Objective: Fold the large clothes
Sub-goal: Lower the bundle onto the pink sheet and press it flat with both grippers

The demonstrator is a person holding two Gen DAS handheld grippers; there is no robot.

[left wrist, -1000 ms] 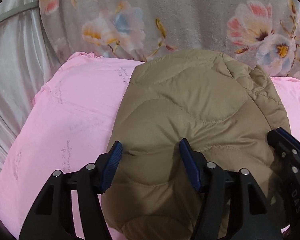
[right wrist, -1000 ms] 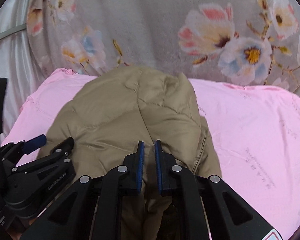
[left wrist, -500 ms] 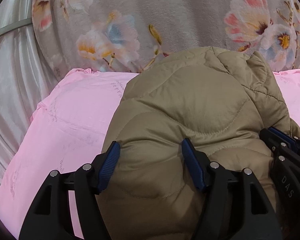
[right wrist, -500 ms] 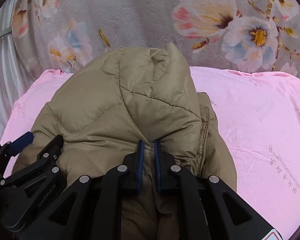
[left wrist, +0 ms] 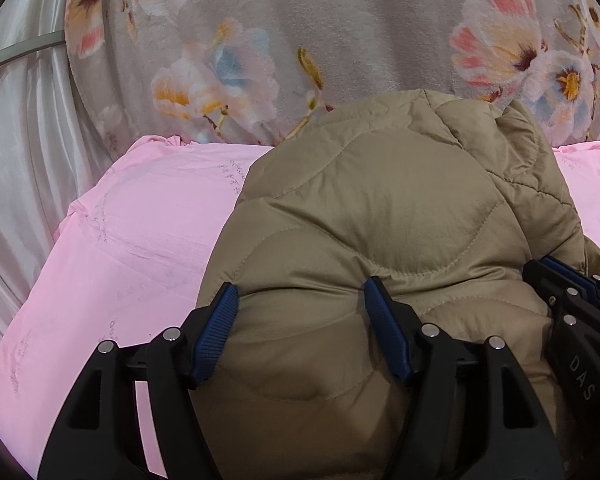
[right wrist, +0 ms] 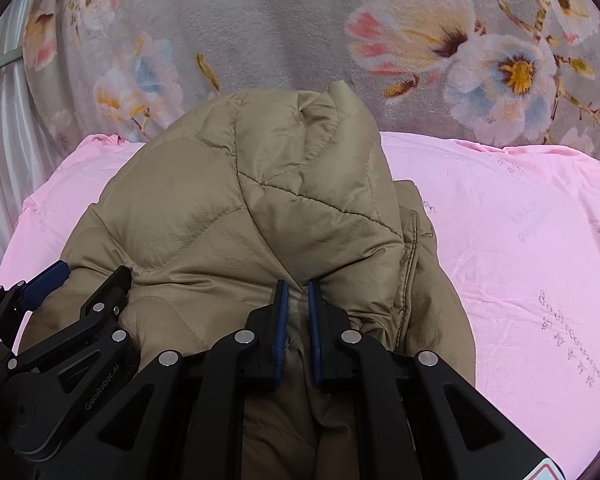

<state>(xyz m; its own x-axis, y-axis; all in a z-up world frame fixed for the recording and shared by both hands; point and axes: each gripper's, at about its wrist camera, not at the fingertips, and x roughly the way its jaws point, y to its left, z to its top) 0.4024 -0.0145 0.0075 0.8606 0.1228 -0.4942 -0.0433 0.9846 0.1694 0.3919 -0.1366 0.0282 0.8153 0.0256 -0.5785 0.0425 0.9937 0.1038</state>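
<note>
Right wrist: right gripper [right wrist: 298, 292] pinches tan jacket [right wrist: 236, 208]

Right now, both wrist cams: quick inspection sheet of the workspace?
Surface: pink sheet, wrinkled, faint print.
Job's things: tan quilted jacket, bunched, lying on the sheet.
Clutter: nothing seen.
Grippers: left gripper jaws wide, a thick jacket fold between them, grip unclear; right gripper jaws nearly closed, pinching a fold.
Cables: nothing seen.
Surroundings: floral blanket behind; white curtain to the left.
</note>
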